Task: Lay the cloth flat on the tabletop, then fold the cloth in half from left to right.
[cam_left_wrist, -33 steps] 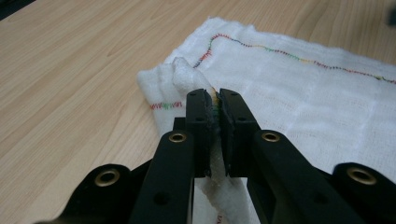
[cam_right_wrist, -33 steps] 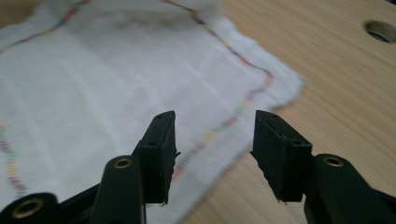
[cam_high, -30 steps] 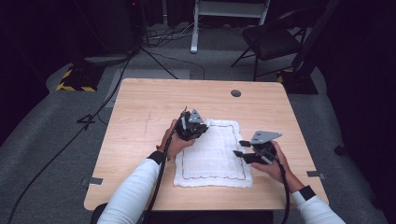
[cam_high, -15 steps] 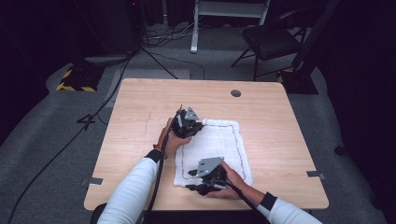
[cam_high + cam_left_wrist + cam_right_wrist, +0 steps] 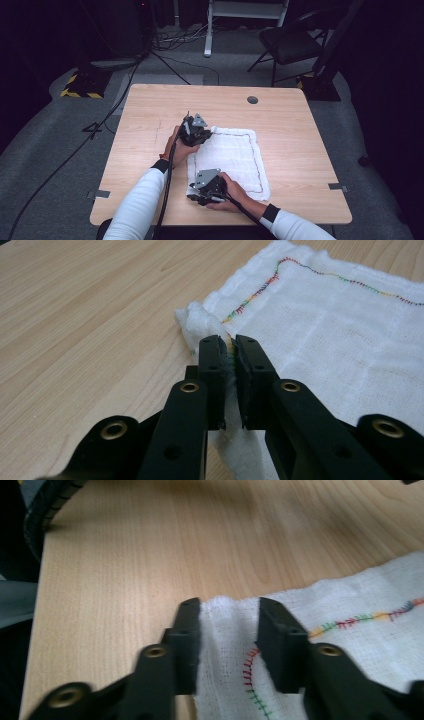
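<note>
1. High view: a white cloth (image 5: 230, 157) with coloured edge stitching is lying flat at the centre of the wooden tabletop (image 5: 145, 120). The left hand-held gripper (image 5: 196, 131) is sitting at the cloth's 11 o'clock corner; the right hand-held gripper (image 5: 206, 187) is reaching its 7 o'clock corner.

2. Left gripper view: the left hand-held gripper (image 5: 229, 357) is pinching the cloth (image 5: 325, 335) tightly, the corner bunching up at 12 o'clock beyond its tips.

3. Right gripper view: the right hand-held gripper (image 5: 227, 625) has just been closing, its jaws straddling the cloth (image 5: 360, 630) corner without pressing it yet; a puckered fold is rising between them.

4. Handling, as I judge it: the cloth is looking light, thin and limp, so it will be sagging and folding wherever unsupported. Corners inside the stitched hem are offering the firmest hold.
</note>
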Demonstrator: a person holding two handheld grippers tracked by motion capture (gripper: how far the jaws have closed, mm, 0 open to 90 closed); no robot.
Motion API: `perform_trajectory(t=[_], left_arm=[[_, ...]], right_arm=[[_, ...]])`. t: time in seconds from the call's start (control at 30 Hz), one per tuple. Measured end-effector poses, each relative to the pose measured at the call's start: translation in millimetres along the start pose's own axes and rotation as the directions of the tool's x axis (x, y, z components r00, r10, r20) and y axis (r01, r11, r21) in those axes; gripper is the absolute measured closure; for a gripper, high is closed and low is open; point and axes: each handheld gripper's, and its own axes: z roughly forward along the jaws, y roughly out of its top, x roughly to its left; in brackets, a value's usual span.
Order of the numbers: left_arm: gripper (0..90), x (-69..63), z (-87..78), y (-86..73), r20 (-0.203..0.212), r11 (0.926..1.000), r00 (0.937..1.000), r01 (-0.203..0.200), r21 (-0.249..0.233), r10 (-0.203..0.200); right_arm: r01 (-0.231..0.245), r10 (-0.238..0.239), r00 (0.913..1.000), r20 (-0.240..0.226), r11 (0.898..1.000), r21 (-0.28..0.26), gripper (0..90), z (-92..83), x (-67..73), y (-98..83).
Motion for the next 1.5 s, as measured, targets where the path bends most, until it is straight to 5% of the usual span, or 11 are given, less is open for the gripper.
perform_trajectory(t=[0.13, 0.27, 1.0, 1.27, 1.5], left_arm=[[82.5, 2.0, 0.0, -1.7, -0.004, 1.0000, 1.0000, 0.006, 0.006, -0.006], [82.5, 4.6, -2.5, -2.6, -0.018, 0.9999, 0.9998, 0.012, 0.004, -0.011], [82.7, 26.6, -18.6, 1.5, -0.074, 0.9973, 0.9953, 0.059, -0.044, -0.063], [82.7, 20.1, -9.4, 12.9, -0.063, 0.9980, 0.9969, 0.045, -0.044, -0.048], [82.7, 11.0, 5.9, 27.5, -0.053, 0.9987, 0.9980, 0.033, -0.040, -0.035]], right_arm=[[-0.001, 0.001, 0.9993, 0.036, 1.000, 0.006, 80.9, -1.1, -1.7, -0.6], [0.010, -0.010, 0.9989, 0.046, 1.000, 0.010, 85.4, -5.1, -1.0, -0.4], [0.016, -0.003, 0.9932, 0.117, 0.993, -0.114, 86.5, -77.2, -1.1, -10.1], [-0.012, 0.036, 0.9869, 0.157, 0.989, -0.146, 86.5, -99.9, -5.3, -20.4], [-0.062, 0.099, 0.9725, 0.211, 0.983, -0.173, 86.6, -126.2, -15.0, -38.4]])
